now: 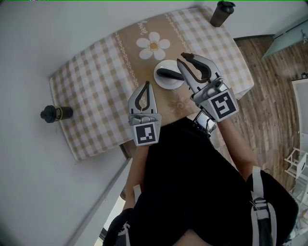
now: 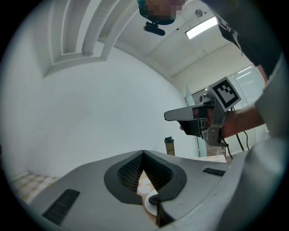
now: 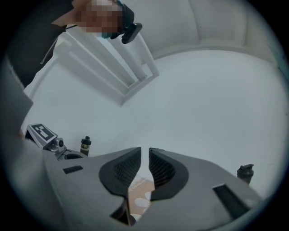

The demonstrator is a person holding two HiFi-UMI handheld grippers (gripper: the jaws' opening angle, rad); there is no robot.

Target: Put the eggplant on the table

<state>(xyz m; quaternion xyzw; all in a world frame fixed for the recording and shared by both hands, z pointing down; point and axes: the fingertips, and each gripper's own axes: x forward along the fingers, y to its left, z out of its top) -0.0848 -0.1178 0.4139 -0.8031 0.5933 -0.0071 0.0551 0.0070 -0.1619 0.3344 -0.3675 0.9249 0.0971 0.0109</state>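
The dark eggplant (image 1: 168, 73) lies on a white plate (image 1: 162, 85) in the middle of the checked tablecloth (image 1: 96, 81). My right gripper (image 1: 182, 58) is raised over the plate's right rim. Its jaws stand a narrow gap apart, and nothing is between them (image 3: 144, 150). My left gripper (image 1: 147, 84) hovers near the table's front edge, left of the plate, with its fingertips together and empty. In the left gripper view, a slice of the plate (image 2: 148, 206) and the eggplant (image 2: 154, 198) shows below the shut jaws, and the right gripper (image 2: 174, 122) hangs higher up at the right.
A dark tumbler (image 1: 222, 13) stands at the table's far right corner. A dark bottle (image 1: 56, 113) stands off the table's left side. Wooden floor and a white rack (image 1: 298, 163) lie to the right. My own body is close against the table's front edge.
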